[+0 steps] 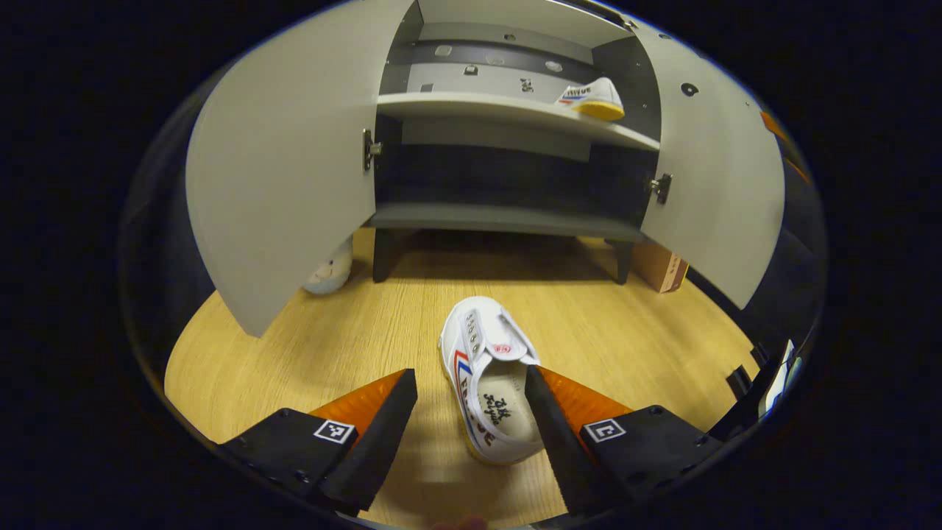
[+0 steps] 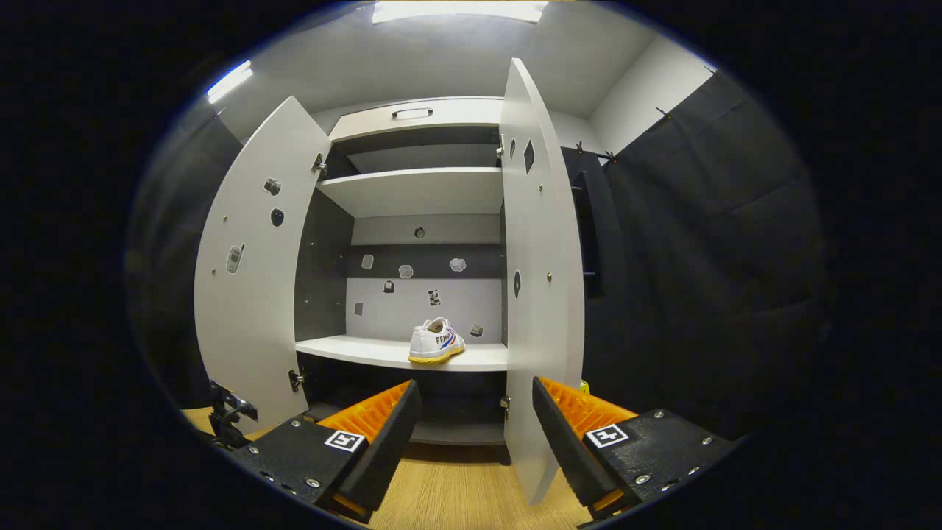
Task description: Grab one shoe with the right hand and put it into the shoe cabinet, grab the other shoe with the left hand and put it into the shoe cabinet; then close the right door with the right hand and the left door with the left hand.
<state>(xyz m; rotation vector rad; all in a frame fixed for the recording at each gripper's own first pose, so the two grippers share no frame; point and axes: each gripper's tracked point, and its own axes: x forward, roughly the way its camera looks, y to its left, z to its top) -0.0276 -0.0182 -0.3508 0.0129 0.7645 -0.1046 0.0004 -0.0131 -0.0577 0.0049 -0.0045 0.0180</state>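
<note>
I hold the left gripper (image 1: 471,412) wide open and empty over the floor shoe (image 1: 487,379), whose heel lies between my fingers; I should drop lower and pinch one side wall squarely. It is white, strap-fastened, yellow-soled. My right gripper (image 2: 471,427) gapes empty before the shelved shoe (image 2: 436,342).

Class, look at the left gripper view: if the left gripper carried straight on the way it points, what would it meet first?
Most likely the white shoe on the floor. It lies just ahead of the left gripper, partly between the open jaws and nearer the right one. The shoe cabinet stands farther beyond; exact depth is uncertain.
</note>
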